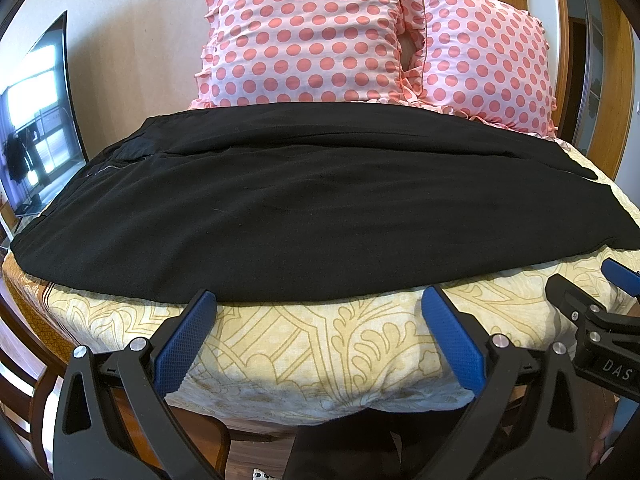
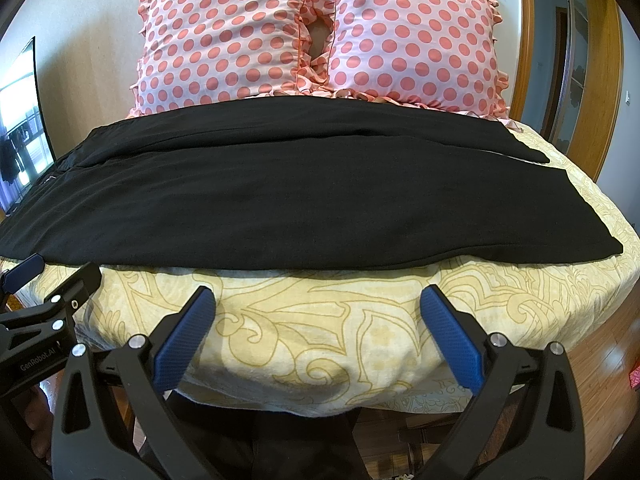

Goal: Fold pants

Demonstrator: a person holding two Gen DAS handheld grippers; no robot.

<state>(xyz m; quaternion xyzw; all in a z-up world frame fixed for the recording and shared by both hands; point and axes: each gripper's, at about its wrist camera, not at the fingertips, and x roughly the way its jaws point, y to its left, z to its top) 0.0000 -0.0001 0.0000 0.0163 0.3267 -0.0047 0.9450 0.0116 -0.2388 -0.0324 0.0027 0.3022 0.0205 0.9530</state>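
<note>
Pants (image 1: 320,208), black, lie spread flat across the bed (image 1: 304,344), folded lengthwise with one leg over the other, waist and zip toward nine o'clock and hems toward three; two pink polka-dot pillows (image 1: 304,36) stand just behind them at twelve o'clock; the patterned cream bedcover shows bare at six o'clock; the left gripper (image 1: 320,300) hovers over that bare strip with its blue pads (image 1: 184,340) wide apart, gripping nothing, tips just short of the near edge of the cloth; the right gripper (image 2: 318,300) hangs beside it, likewise spread and empty; a television (image 1: 36,120) stands at nine o'clock.
</note>
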